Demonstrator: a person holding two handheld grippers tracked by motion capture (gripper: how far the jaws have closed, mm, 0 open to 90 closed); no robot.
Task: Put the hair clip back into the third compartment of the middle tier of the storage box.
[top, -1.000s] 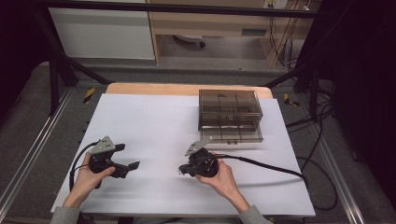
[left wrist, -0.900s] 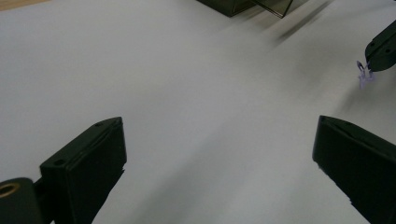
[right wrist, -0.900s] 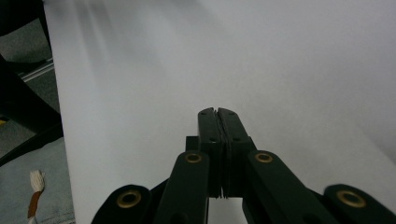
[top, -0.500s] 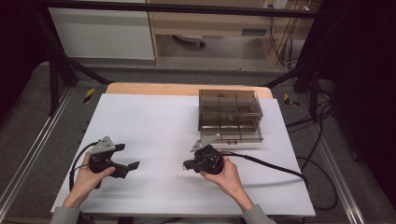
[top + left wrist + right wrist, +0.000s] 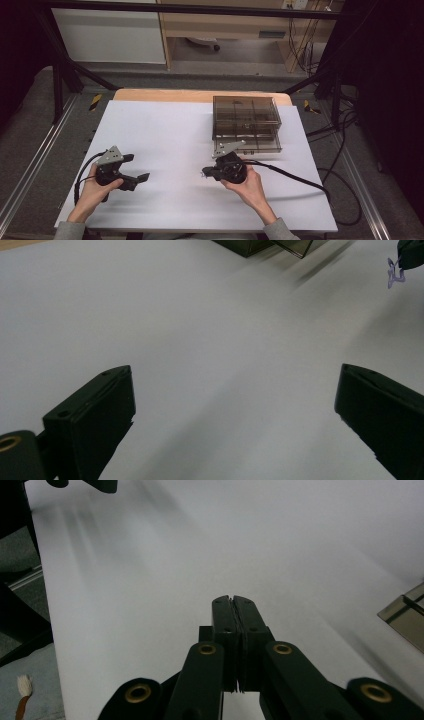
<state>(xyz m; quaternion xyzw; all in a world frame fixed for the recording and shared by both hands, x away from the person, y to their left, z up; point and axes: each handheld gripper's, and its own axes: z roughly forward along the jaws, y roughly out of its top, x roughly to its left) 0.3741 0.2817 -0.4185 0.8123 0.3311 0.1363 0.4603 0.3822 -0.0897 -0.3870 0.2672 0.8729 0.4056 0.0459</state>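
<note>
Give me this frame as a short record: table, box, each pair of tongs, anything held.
table: white top
box: smoky clear drawer unit, far right; lowest drawer sticks out a little
left tongs: open, nothing between them, near left
right tongs: shut, in front of the box
purple piece: small, pinched at the tips of the right tongs

Black claw (image 5: 400, 257) holds a small, perhaps lilac piece (image 5: 394, 274) (blurred) over the white table (image 5: 165, 130).
</note>
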